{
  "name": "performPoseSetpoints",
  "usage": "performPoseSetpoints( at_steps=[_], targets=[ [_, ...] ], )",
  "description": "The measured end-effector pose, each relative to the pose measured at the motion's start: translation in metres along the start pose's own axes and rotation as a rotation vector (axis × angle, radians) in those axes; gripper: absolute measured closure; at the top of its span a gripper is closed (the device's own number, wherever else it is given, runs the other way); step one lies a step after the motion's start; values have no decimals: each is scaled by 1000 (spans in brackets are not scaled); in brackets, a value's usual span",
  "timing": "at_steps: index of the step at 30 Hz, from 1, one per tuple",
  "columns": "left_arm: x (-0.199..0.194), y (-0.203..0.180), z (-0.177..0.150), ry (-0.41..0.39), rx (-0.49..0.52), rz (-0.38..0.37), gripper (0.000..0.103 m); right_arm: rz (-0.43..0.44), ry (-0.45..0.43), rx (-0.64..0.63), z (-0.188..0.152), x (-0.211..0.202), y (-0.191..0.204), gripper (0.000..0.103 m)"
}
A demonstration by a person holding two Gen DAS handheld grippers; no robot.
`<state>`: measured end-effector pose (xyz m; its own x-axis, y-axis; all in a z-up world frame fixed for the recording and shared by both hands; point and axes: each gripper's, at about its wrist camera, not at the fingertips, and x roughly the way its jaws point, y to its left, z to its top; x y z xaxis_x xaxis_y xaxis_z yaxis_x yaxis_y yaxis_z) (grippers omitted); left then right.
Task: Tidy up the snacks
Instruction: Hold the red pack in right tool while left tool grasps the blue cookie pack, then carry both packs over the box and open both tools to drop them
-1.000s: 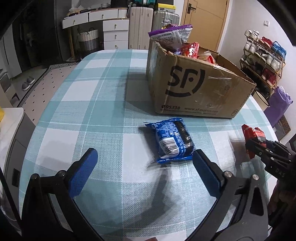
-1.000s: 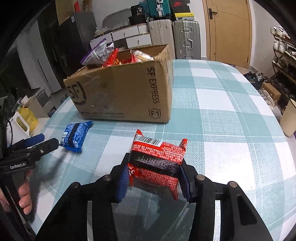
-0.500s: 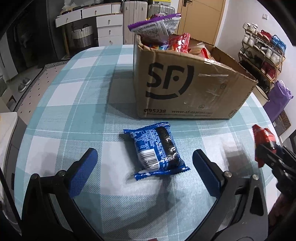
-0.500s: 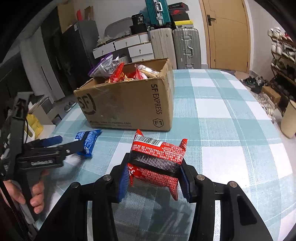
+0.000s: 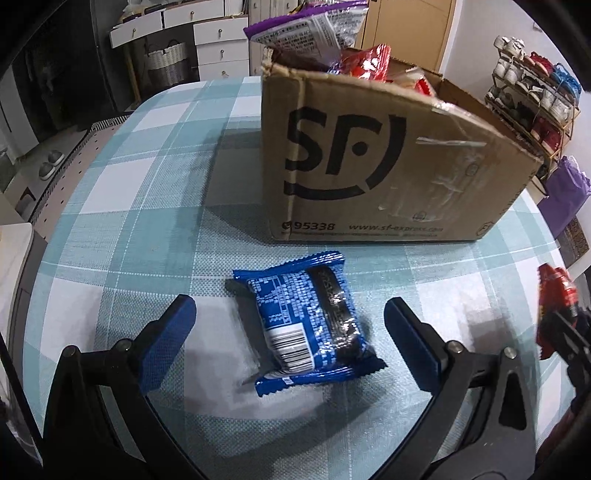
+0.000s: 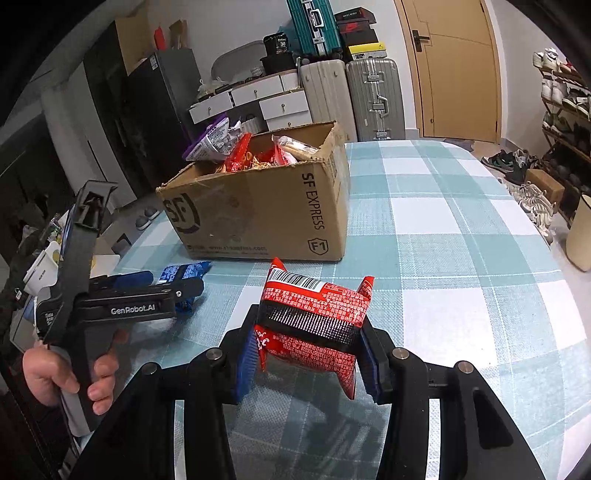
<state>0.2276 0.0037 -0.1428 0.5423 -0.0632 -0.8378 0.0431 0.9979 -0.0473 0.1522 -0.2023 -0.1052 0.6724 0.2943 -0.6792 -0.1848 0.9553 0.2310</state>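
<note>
Hidden or unclear: the brown corrugated cardboard shipping box with black SF logo (image 5: 373, 162) blocks most of its own contents from the left wrist view; only the tops of a purple-edged clear snack bag (image 5: 310, 26) and red wrappers stick out above the rim. In the right wrist view the left gripper (image 6: 168, 286) covers much of the blue foil snack packet with a dark band and barcode (image 5: 310, 325), leaving only its far end visible. Small print on both packets is unreadable. The hand (image 6: 70, 376) holding the left tool is cut off at the frame edge.

Left gripper: jaws wide apart, blue pads on either side of the blue packet, clear gaps on both sides, no contact seen. The packet lies flat on the teal and white checked tablecloth (image 5: 147, 192), at 6 o'clock from the box, near its front wall.

Right gripper (image 6: 306, 354): closed on the red foil snack packet with a black band and barcode (image 6: 314, 317), pads pressing both side edges, wrapper slightly bowed. The packet sits at 5 o'clock from the box. Whether it is clear of the cloth cannot be told.
</note>
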Motion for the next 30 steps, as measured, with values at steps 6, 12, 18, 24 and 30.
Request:
performPoseSetpoints(
  at_steps=[6, 12, 18, 24, 30],
  targets=[
    [2, 4, -1, 5, 7, -26, 26, -1, -10, 3, 2, -3, 0, 56],
    [-8, 5, -6, 7, 39, -123, 62, -9, -11, -11, 1, -9, 6, 56],
    [-23, 10, -12, -10, 30, -135, 62, -10, -23, -19, 1, -20, 13, 56],
    [-47, 11, -20, -46, 45, -137, 62, -14, -41, -34, -2, -32, 25, 56],
    [-77, 10, -29, -87, 39, -152, 61, -3, -62, -49, -4, -48, 39, 56]
  ],
)
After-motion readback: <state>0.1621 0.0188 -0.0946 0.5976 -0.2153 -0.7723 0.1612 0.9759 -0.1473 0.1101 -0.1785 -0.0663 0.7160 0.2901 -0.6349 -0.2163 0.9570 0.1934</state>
